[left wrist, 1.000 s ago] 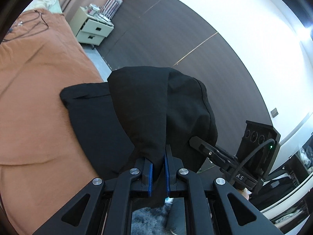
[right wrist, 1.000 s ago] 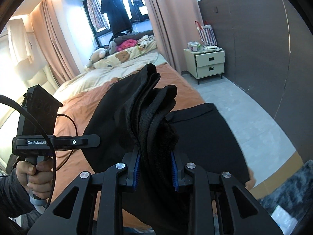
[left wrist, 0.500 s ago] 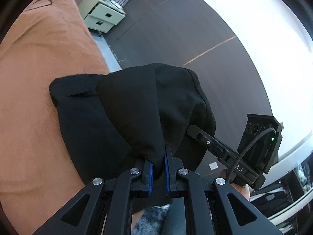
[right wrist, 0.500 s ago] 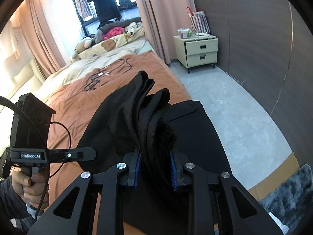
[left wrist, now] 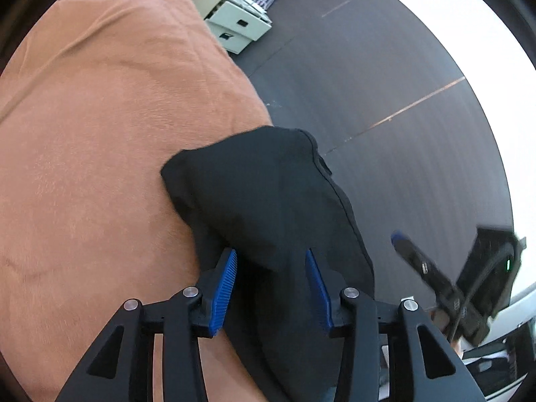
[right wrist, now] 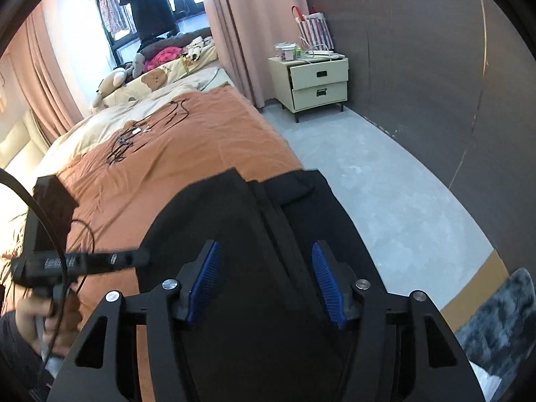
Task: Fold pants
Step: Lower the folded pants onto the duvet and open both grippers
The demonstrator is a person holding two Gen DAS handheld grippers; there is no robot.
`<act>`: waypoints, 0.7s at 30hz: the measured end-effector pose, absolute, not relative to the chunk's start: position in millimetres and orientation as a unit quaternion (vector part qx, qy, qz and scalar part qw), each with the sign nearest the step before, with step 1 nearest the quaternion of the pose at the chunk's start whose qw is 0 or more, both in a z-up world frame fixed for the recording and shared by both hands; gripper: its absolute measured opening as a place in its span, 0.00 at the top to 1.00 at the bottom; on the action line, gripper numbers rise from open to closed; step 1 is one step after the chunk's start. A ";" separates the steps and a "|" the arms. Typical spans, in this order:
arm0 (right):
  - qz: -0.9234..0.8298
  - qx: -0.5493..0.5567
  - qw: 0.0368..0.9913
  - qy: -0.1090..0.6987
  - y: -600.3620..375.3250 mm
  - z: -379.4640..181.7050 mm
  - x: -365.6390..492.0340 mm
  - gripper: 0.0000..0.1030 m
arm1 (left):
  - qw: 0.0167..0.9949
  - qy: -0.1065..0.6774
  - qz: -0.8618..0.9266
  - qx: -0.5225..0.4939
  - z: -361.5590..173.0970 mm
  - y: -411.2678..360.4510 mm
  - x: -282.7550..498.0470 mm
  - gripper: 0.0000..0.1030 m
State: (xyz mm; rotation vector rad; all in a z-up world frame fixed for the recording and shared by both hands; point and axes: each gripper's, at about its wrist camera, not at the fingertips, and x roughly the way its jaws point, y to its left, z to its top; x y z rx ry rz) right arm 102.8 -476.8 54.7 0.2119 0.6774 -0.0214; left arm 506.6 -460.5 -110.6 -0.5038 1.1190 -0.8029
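The black pants (left wrist: 268, 201) lie folded over on the orange bedspread (left wrist: 100, 134) at the bed's near corner. My left gripper (left wrist: 271, 258) is open, its blue pads on either side of the fabric. My right gripper (right wrist: 266, 254) is open too, just above the pants (right wrist: 241, 234). The right gripper also shows at the right of the left wrist view (left wrist: 432, 274), and the left gripper at the left of the right wrist view (right wrist: 100, 259).
A cream nightstand (right wrist: 316, 83) with clutter and a striped bag stands by the dark wall. Cables (right wrist: 144, 130) lie on the bedspread farther up. Grey floor (right wrist: 385, 201) runs beside the bed, with a grey rug (right wrist: 495, 321) at lower right.
Both grippers have opened and let go of the pants. The lifted fabric has dropped onto the lower layer on the bed.
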 end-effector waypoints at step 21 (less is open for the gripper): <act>-0.052 0.151 0.910 0.382 -500.5 27.5 30.3 0.60 | 0.792 0.489 -0.329 -0.158 -86.4 -469.3 546.6 0.66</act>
